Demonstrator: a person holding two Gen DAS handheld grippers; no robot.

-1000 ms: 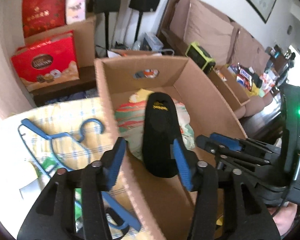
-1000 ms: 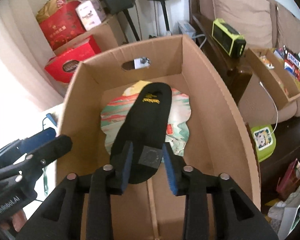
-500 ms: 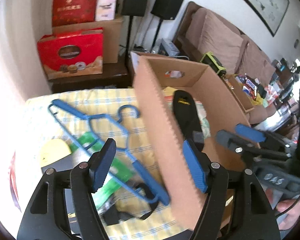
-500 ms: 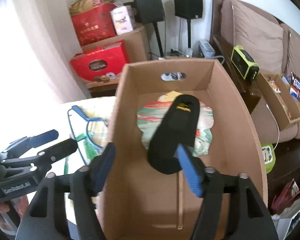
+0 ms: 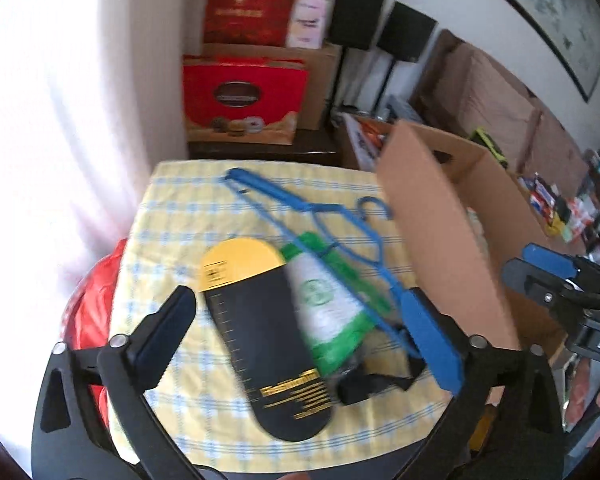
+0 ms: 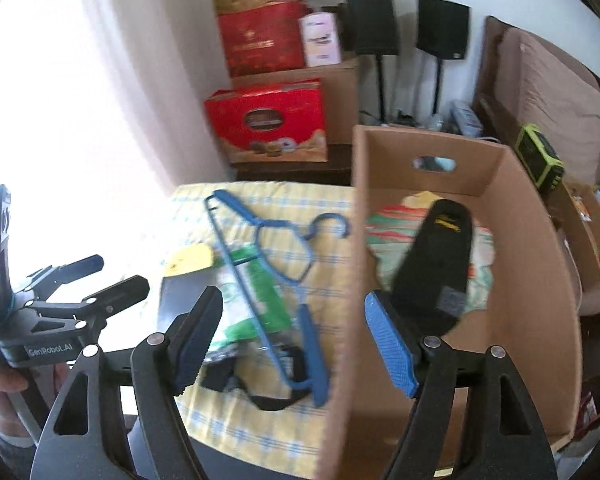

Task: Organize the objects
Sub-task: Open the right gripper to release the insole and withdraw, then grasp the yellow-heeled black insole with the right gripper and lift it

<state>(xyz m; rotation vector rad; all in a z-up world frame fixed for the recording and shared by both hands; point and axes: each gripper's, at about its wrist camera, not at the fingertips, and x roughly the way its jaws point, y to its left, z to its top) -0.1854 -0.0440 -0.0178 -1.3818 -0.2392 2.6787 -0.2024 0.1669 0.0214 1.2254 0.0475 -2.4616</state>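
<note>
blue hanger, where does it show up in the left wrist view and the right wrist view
Left wrist view: the blue hanger lies across the middle of the picture on the yellow checked cloth, its hook beside the cardboard box's left wall.
Right wrist view: it lies left of centre, its hook touching or nearly touching the box's outer wall.
Shared landmark: the red gift box against the far wall, behind the table in both views.

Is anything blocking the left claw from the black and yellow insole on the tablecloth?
Nothing visible does. The left claw hangs over the insole with its jaws opening and nothing in them. The green packet lies against the insole's right edge, with the blue hanger across it.
</note>
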